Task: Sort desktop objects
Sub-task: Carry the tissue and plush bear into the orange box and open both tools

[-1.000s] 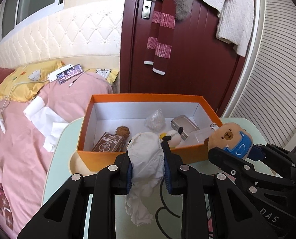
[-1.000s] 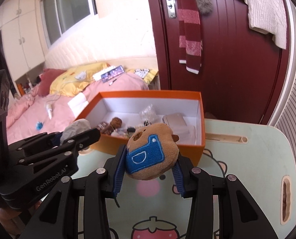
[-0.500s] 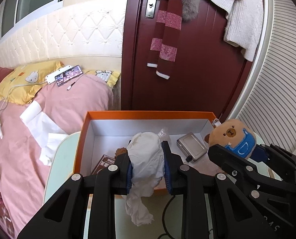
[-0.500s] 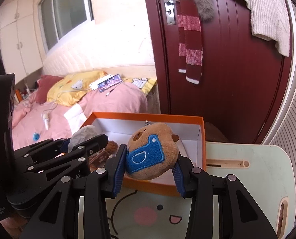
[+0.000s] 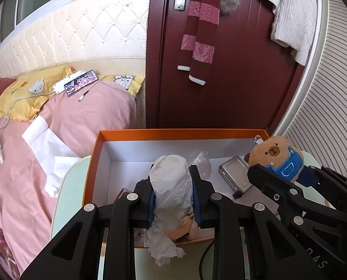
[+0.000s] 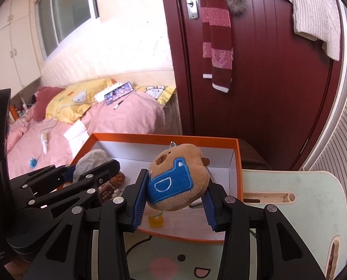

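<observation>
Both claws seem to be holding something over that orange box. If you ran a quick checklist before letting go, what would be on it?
1. Left gripper shut on the crumpled tissue: ok.
2. Right gripper shut on the plush bear: ok.
3. Tissue above the orange box opening: ok, though its loose tail hangs near the front wall.
4. Bear above the box interior: ok.
5. Free floor under the tissue: cannot tell; small items lie below it.
6. Bear clear of the metal tin: cannot tell, it hovers close to it.
</observation>
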`<state>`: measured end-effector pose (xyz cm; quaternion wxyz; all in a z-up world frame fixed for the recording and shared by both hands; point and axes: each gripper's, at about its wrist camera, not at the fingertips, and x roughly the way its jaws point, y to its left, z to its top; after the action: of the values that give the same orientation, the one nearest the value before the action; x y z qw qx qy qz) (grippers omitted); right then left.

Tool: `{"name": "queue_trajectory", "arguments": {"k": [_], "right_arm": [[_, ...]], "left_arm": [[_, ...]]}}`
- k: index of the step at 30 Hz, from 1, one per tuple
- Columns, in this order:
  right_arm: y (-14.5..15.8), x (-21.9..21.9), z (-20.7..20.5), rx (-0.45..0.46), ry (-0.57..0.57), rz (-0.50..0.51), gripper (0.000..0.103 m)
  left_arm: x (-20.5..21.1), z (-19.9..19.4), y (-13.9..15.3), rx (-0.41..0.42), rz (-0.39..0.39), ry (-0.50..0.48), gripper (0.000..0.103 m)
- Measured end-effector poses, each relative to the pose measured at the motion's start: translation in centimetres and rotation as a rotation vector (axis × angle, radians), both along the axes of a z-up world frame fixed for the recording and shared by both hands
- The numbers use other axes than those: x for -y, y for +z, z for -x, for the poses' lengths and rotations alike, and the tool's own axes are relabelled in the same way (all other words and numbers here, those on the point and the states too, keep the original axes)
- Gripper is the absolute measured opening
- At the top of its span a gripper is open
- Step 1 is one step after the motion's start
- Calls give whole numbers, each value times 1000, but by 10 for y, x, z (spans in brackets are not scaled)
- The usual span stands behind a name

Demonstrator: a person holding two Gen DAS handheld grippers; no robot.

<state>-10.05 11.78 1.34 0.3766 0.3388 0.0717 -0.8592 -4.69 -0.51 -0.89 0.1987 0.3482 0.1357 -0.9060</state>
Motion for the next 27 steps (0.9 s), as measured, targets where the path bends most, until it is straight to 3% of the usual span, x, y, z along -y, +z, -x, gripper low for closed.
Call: {"name": "queue_trajectory", "arguments": {"k": [27], "right_arm": [[-4,1,13,33,-13,-6,42]], "left_arm": [[1,6,-5,23,-8,-4,27]]}}
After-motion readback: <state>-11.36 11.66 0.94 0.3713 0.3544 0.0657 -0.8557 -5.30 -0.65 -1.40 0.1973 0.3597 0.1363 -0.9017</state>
